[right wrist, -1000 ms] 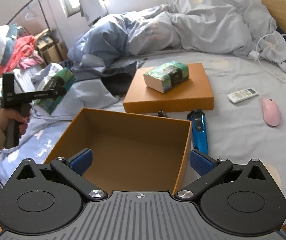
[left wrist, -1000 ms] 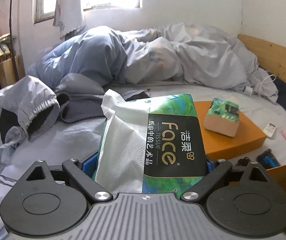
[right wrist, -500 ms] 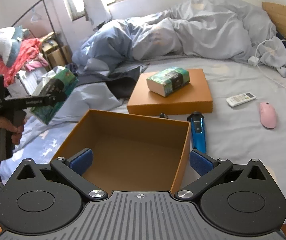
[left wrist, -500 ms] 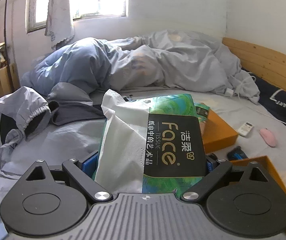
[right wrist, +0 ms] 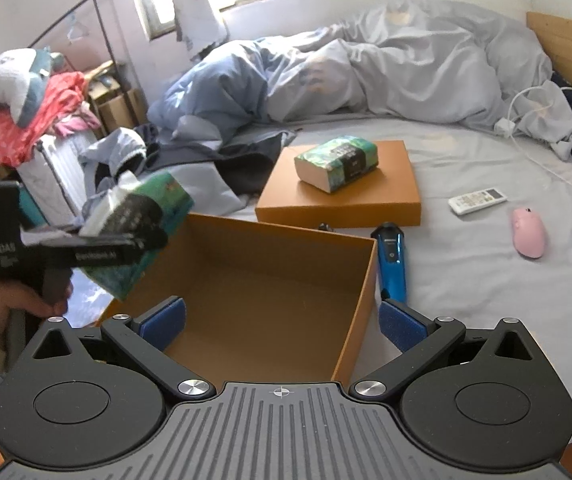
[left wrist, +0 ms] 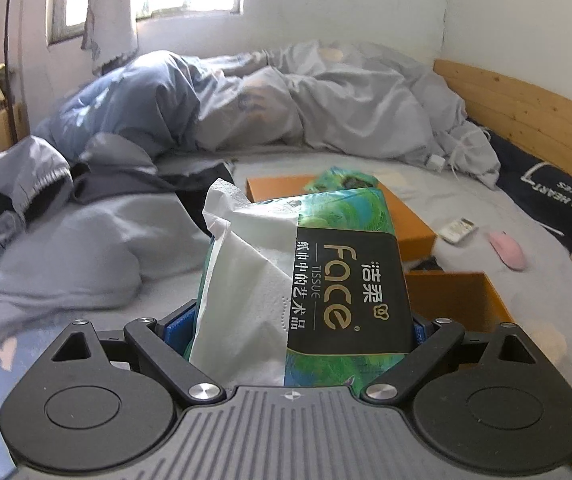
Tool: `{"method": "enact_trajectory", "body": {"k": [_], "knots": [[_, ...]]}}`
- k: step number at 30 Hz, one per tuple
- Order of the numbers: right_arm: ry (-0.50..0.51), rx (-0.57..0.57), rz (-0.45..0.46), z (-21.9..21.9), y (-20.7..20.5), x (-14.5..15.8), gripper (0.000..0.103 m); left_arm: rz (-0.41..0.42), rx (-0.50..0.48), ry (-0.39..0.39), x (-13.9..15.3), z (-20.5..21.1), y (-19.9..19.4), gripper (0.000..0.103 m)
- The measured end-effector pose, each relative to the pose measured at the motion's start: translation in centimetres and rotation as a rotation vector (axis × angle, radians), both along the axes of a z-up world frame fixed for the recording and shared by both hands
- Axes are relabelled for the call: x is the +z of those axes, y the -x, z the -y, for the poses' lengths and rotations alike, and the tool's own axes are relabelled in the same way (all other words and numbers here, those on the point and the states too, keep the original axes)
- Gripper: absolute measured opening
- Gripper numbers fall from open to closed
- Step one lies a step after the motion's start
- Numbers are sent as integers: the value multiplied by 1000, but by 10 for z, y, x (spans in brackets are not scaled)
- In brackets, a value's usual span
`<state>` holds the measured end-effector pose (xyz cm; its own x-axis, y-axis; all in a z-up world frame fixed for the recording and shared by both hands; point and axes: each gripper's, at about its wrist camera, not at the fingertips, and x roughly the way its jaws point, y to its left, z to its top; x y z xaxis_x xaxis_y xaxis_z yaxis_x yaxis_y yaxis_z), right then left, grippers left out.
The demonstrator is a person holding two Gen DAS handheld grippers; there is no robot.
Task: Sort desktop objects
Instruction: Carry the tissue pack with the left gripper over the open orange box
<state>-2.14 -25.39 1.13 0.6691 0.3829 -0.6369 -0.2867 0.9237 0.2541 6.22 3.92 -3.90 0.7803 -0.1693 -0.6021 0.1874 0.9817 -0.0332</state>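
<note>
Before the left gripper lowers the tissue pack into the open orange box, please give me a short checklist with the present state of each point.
1. Left gripper holds the tissue pack between both pads: ok.
2. Open orange box is free inside, only its bare floor shows: ok.
3. Pack is already above the box opening: not ok; in the right wrist view it hangs at the box's left edge.
4. Right gripper is open and carries nothing: ok.
5. Right gripper is clear of the drop path: not ok, it points into the box from the near side.
6. Loose tissue sticks out of the pack; may snag: cannot tell.
</note>
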Motion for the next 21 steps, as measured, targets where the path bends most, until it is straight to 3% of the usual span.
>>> {"method": "enact_trajectory", "body": {"k": [8, 21], "knots": [[5, -1, 0, 1, 7, 1, 103, -66, 5, -6, -20, 12, 6, 94], [12, -14, -3, 5, 10, -1, 103, -237, 35, -99, -56, 26, -12, 94]]}}
